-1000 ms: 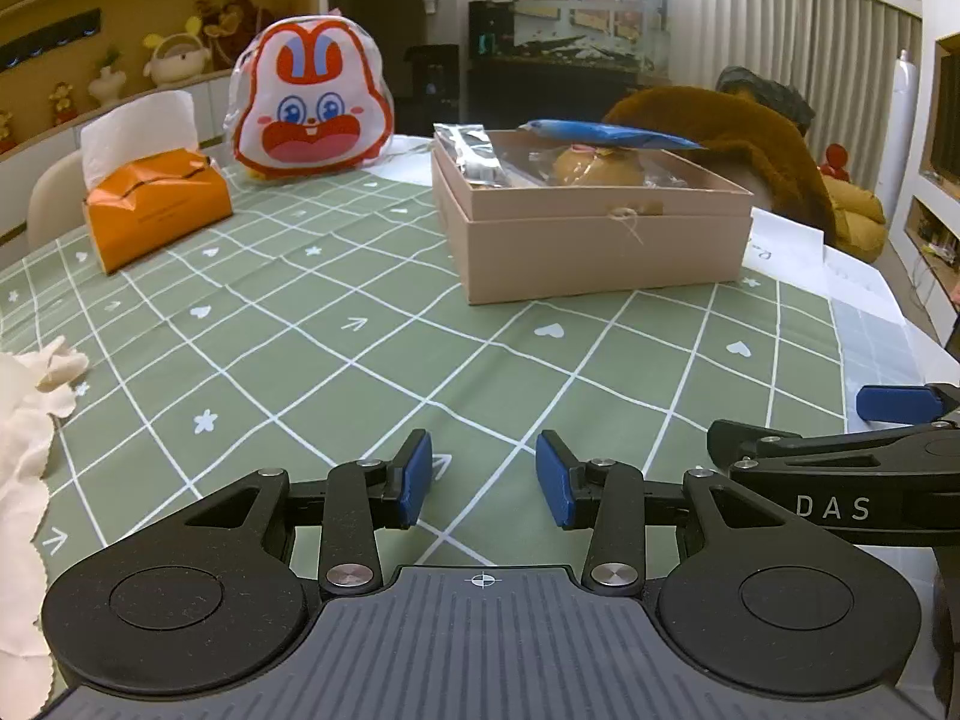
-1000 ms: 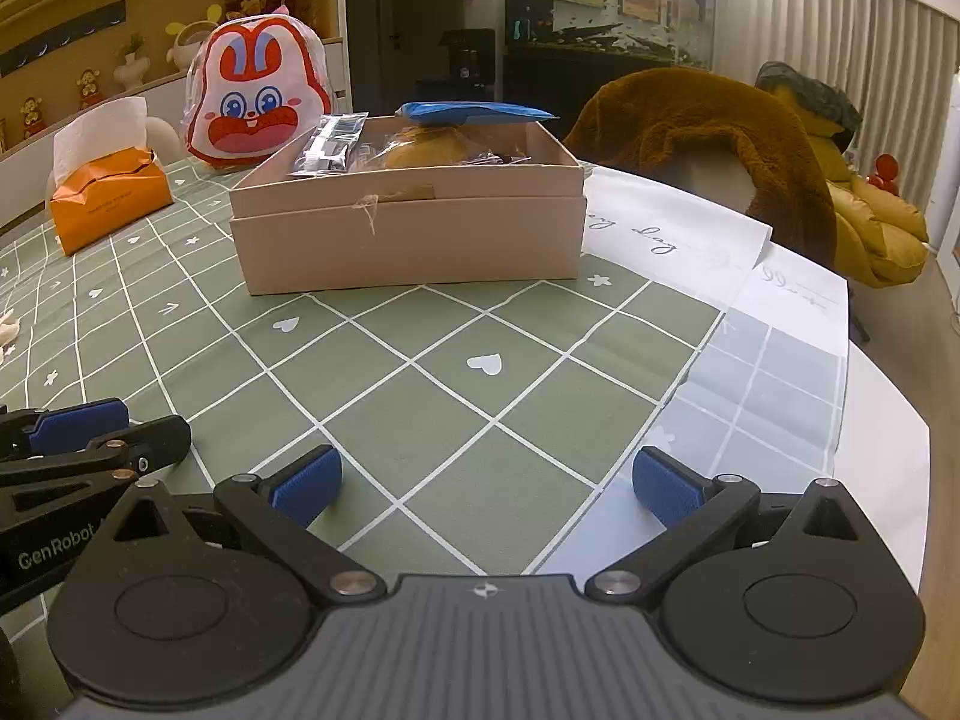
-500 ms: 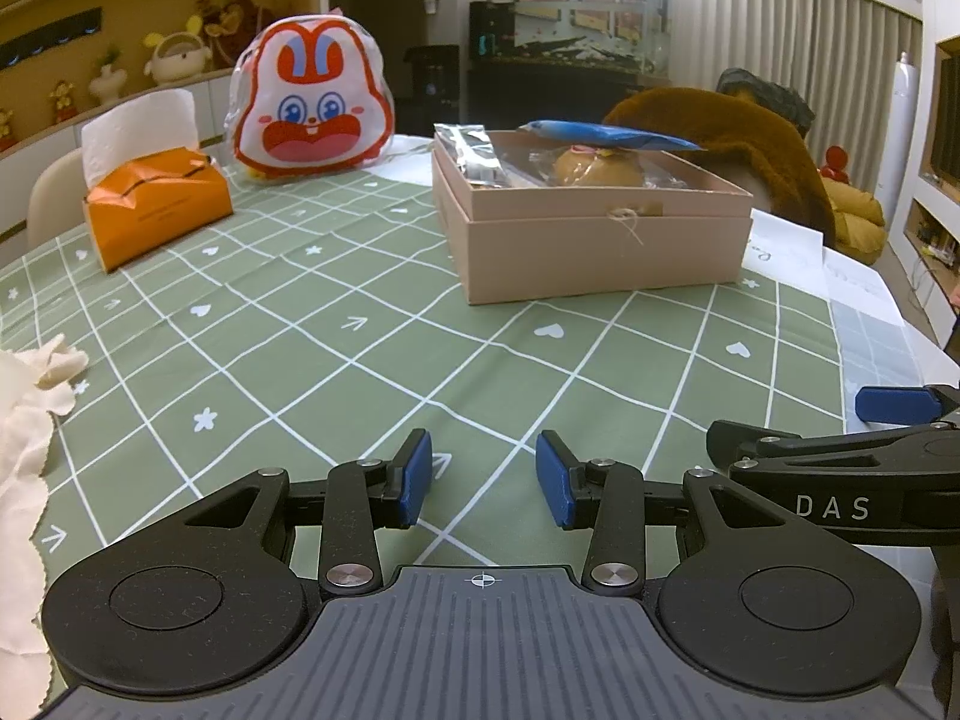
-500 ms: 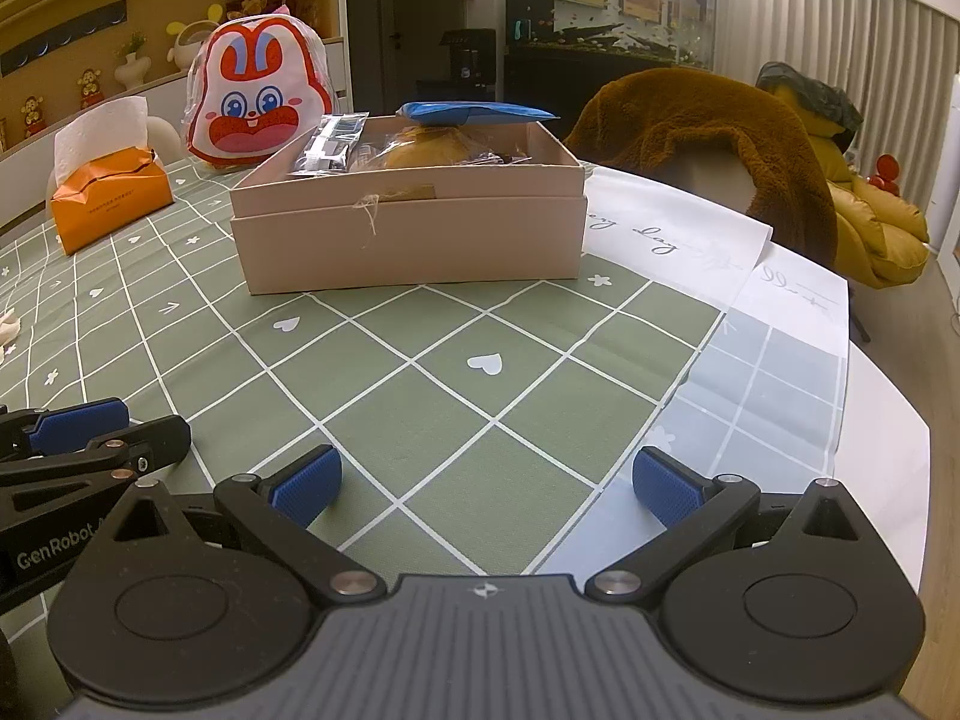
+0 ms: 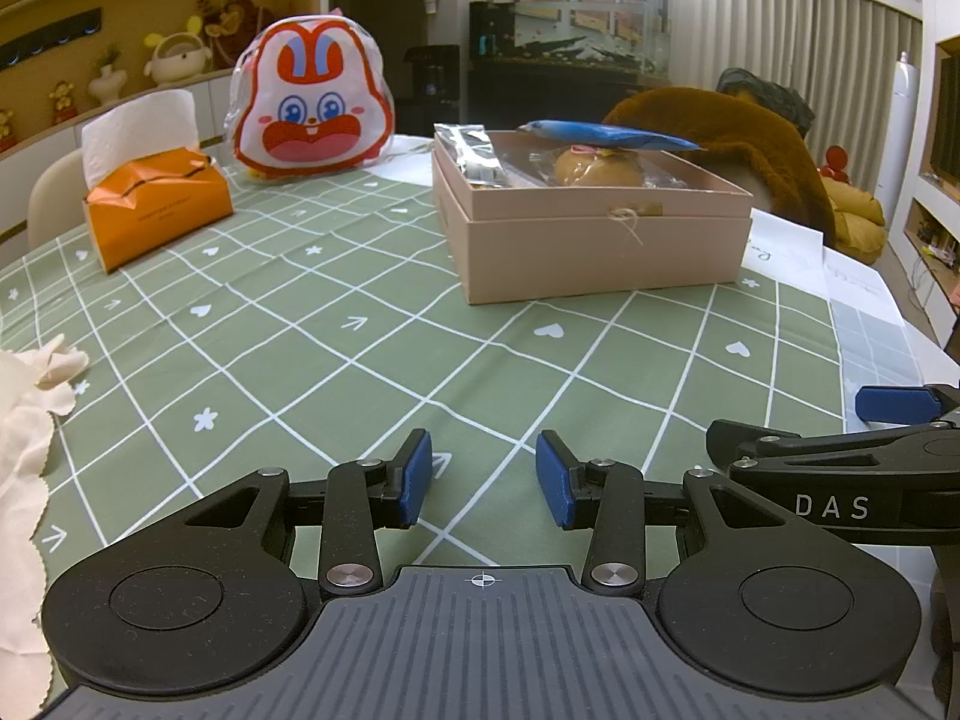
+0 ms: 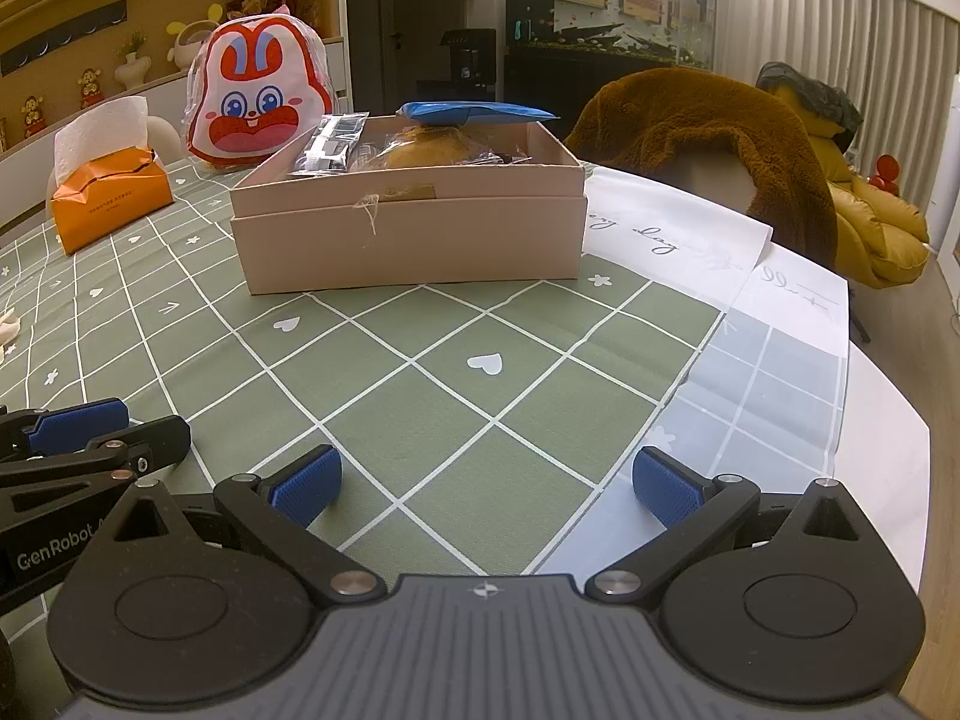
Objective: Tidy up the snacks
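A pink cardboard box [image 5: 600, 240] [image 6: 408, 240] stands on the green checked tablecloth, well ahead of both grippers. It holds a silver packet [image 5: 474, 156] [image 6: 333, 141], a wrapped bun [image 5: 597, 167] [image 6: 429, 153] and a blue packet [image 5: 606, 135] [image 6: 474, 111] lying across the top. My left gripper [image 5: 483, 477] hovers low over the cloth, jaws partly apart with nothing between them. My right gripper [image 6: 486, 483] stands wide open beside it, also empty. Each gripper shows at the edge of the other's view.
A rabbit-face bag [image 5: 312, 105] [image 6: 258, 105] and an orange tissue box [image 5: 156, 210] [image 6: 108, 198] sit at the back left. A cream cloth [image 5: 24, 450] lies at the near left. A chair with a brown fur throw [image 6: 708, 126] stands behind the table; the table edge [image 6: 882, 450] curves at right.
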